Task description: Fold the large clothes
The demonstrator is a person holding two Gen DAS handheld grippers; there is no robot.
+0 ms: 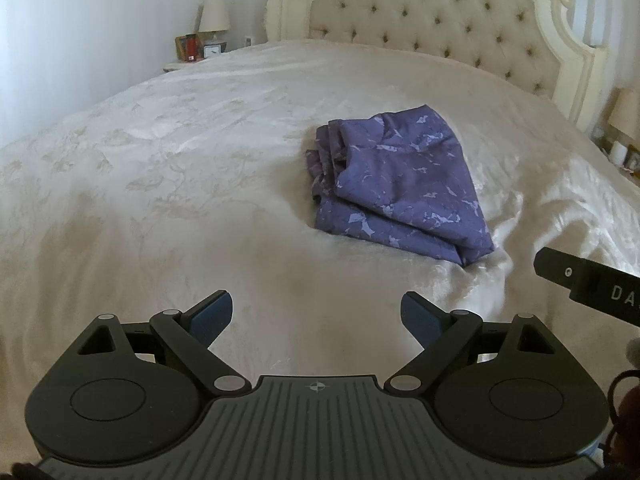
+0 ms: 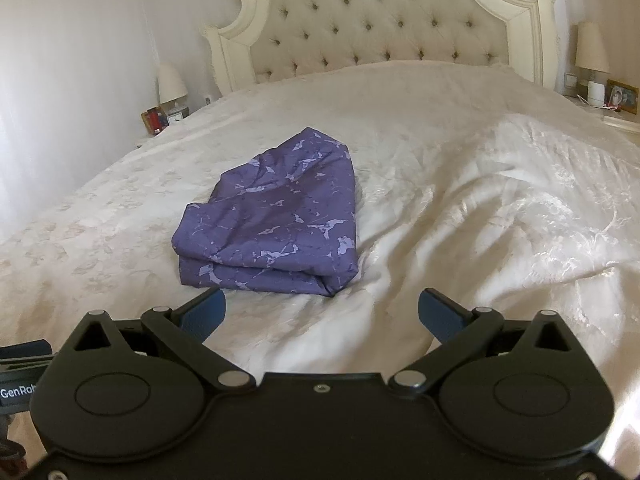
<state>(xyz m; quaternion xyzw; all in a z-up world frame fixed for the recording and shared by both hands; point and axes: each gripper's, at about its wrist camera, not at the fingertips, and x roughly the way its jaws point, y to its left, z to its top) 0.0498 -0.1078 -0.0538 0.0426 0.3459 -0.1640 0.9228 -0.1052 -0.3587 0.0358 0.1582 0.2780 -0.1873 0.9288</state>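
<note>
On the bed [image 1: 168, 184] the cloth [image 1: 400, 184] lay folded; we held both grippers [image 1: 316, 312] [image 2: 322, 308] wide, empty; perhaps one last tidy.

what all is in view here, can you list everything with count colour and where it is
purple patterned cloth: one, purple with pale marks, folded in layers, lying mid-bed
bed cover: one, cream, spread across the whole bed, wrinkled on the right
headboard: one, cream, tufted, at the far end
lamps: two, cream shades, one on each side of the bed
red item: one, beside the left-side lamp
picture frame: one, by the right-side lamp
left hand-held gripper: one, black with blue pads, open, over bare cover
right hand-held gripper: one, black with blue pads, open, just short of the cloth
</note>
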